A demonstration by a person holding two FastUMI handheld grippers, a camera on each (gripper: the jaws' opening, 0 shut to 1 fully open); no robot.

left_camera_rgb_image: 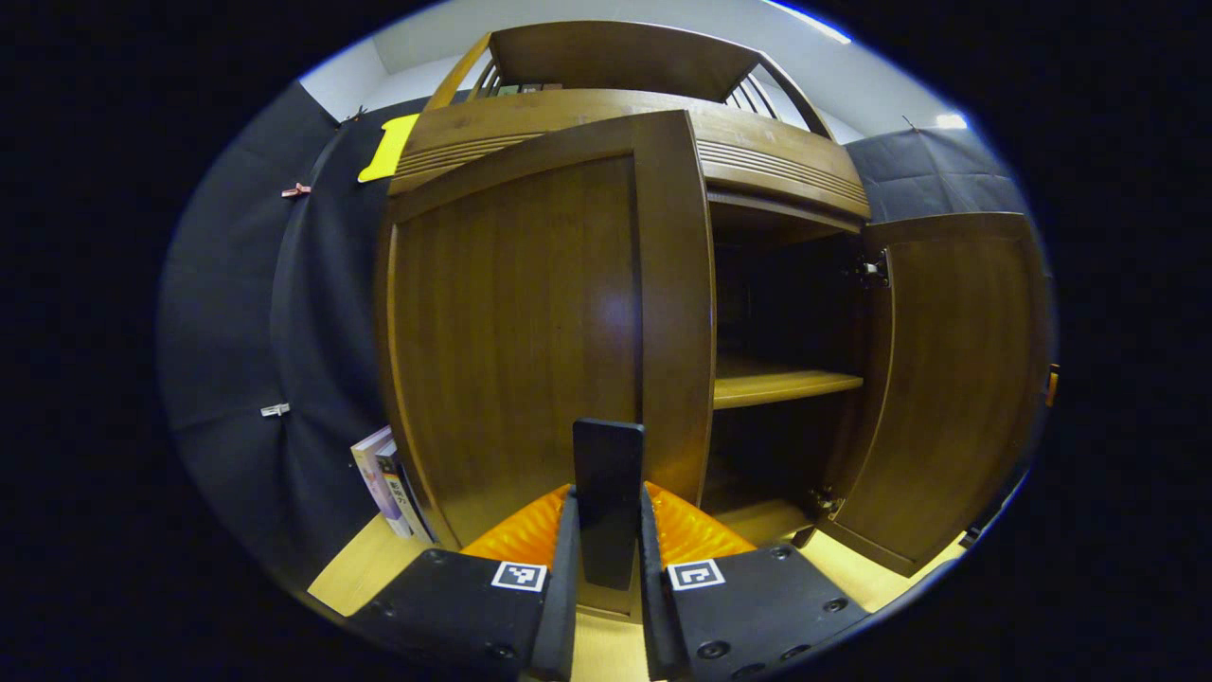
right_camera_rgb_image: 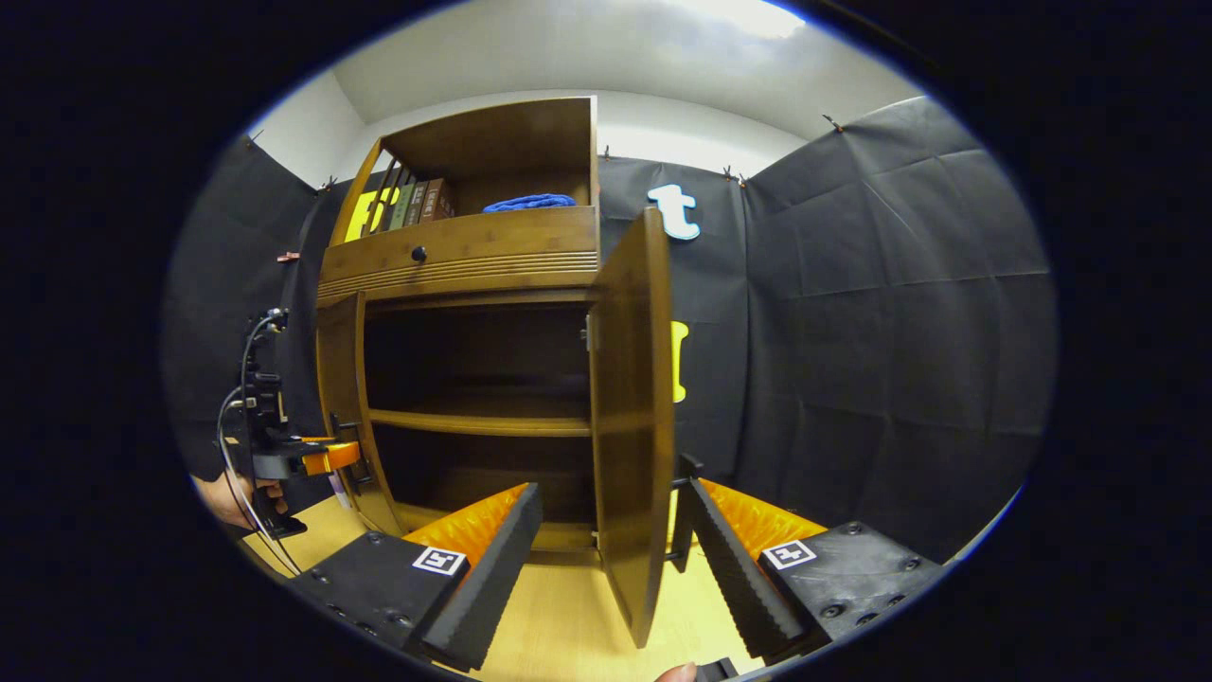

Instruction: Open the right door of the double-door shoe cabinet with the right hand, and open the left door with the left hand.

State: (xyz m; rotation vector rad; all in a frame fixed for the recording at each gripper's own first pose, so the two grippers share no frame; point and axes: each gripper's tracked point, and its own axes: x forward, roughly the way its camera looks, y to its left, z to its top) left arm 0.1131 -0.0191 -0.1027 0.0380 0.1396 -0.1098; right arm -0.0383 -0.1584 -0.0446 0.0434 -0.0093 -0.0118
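shoe cabinet (right_camera_rgb_image: 473,275) with both doors swung out

left door (left_camera_rgb_image: 530,332) part open — the left gripper (left_camera_rgb_image: 608,545) is clamped on its dark handle (left_camera_rgb_image: 608,493). right door (right_camera_rgb_image: 632,417) stands edge-on between the spread, empty fingers of the right gripper (right_camera_rgb_image: 611,559). books (right_camera_rgb_image: 417,201) and blue cloth (right_camera_rgb_image: 528,202) sit on top; their spine writing is too small to read.

black cloth walls (right_camera_rgb_image: 881,313), white ceiling (right_camera_rgb_image: 587,57), pale wood floor (right_camera_rgb_image: 559,625)
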